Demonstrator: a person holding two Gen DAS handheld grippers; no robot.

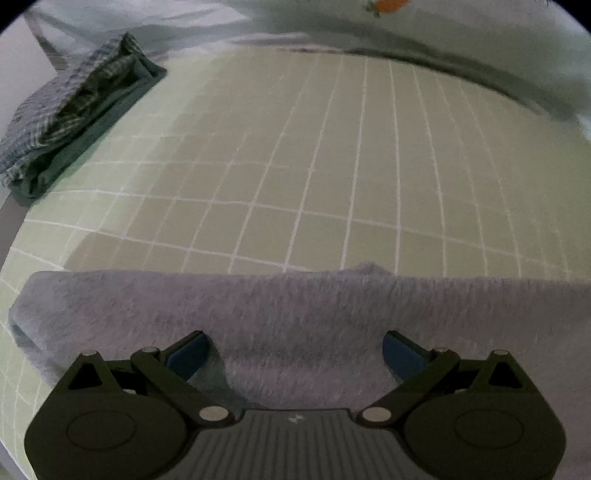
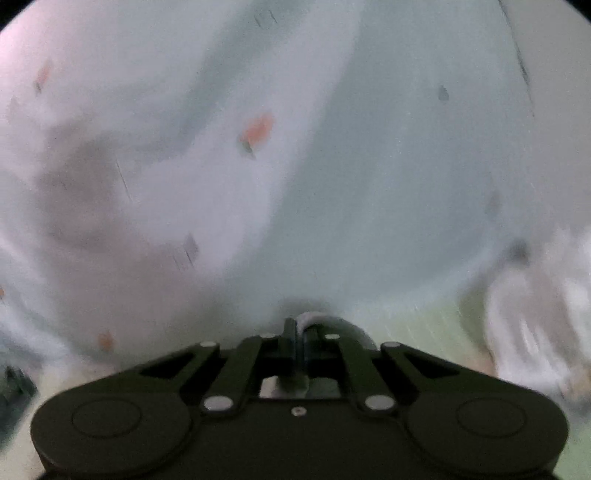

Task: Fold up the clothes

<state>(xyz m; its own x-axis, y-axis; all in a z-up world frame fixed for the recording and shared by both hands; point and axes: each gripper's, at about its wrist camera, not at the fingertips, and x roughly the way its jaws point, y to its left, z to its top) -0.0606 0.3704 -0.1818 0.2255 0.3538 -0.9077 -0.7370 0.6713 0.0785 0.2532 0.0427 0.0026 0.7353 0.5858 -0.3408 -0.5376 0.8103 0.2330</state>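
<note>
Left wrist view: your wide-open left gripper sits over the grey towel.
Its long axis runs left-right; the right gripper is pinched on white cloth.

A pale green mat ruled with a white grid covers the work surface. A fuzzy lavender-grey garment lies flat across its near edge. At the far left corner rests a folded stack of blue-and-white checked cloth on dark green fabric. Along the far side, white cloth with orange prints lies bunched.
</note>
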